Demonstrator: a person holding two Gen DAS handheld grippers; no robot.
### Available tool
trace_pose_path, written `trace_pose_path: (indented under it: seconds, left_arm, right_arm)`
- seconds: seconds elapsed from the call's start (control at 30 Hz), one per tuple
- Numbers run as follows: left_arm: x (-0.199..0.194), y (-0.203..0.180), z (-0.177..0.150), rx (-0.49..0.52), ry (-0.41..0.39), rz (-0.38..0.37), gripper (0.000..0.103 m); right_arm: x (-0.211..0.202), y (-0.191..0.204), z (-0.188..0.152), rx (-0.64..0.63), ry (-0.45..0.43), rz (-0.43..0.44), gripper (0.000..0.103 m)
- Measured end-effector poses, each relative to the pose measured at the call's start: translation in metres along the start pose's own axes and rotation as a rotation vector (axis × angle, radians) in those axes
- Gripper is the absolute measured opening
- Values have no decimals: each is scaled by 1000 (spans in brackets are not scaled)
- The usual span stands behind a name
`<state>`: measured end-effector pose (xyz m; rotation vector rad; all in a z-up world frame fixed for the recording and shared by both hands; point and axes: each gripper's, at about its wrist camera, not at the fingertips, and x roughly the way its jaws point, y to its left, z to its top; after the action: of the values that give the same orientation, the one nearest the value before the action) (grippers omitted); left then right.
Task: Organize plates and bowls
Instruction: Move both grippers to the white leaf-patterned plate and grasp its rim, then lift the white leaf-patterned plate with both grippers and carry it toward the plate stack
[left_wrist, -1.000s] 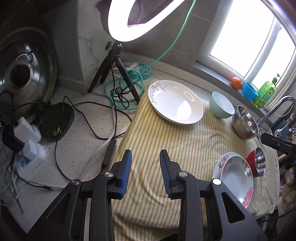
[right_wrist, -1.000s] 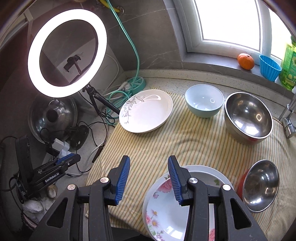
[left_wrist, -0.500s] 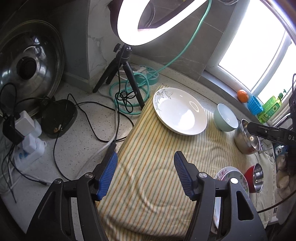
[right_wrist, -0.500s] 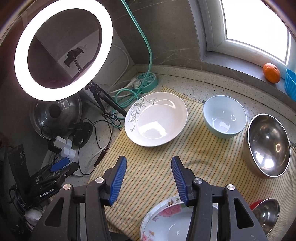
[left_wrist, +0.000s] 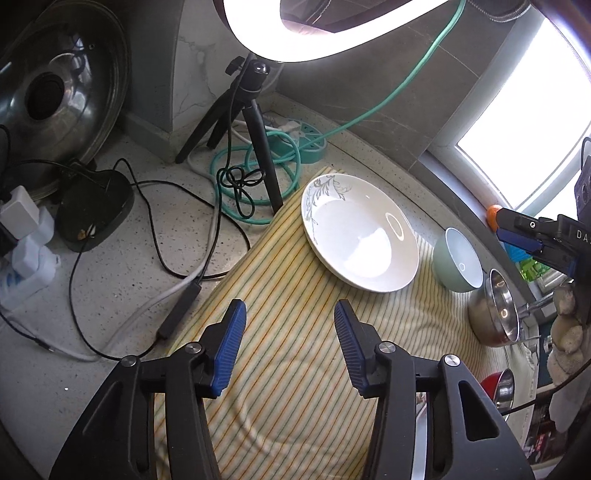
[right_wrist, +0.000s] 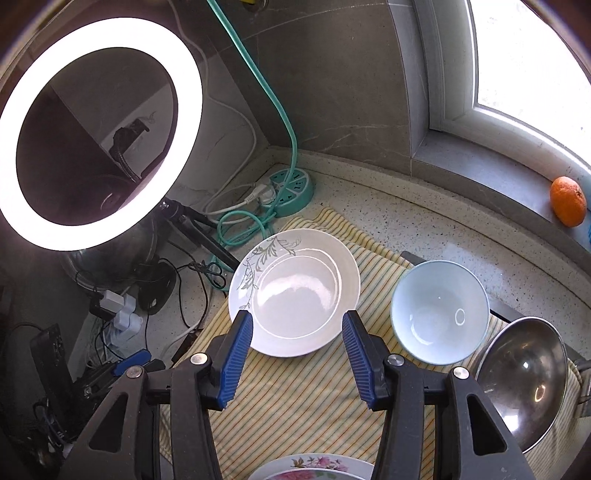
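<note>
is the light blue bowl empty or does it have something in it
Empty. The right wrist view looks straight into the light blue bowl, upright on the striped cloth, showing only bare glazed inside.

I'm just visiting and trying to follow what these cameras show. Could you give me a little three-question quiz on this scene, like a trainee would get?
1. True or false: the right claw is gripping the white plate.
2. What lies under the white plate and the pale blue bowl?
   A. a wooden tray
   B. a striped cloth
   C. a metal rack
3. Fill in: on the window sill sits an ____ fruit.

Key
1. False. Its blue pads stand apart and hold nothing; the plate lies on the cloth beyond them.
2. B.
3. Orange.
</note>
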<state>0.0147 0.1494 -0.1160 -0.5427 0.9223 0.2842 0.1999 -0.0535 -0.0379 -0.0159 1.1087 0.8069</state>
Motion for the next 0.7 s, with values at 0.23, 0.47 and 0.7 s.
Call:
trace_pose_path:
  seconds: [0.23,0.47,0.7]
  left_arm:
    - [29,-4,7,-73,23,-34,32]
    - [55,-11,18,-114,43,-59,26]
    - [75,-8,26,-189,55,-67,19]
  right_arm:
    - [35,-9,29,-37,54,10,41]
    - [83,-25,50,-40,158,19,25]
    - [127,-51,65,20,243,39,17]
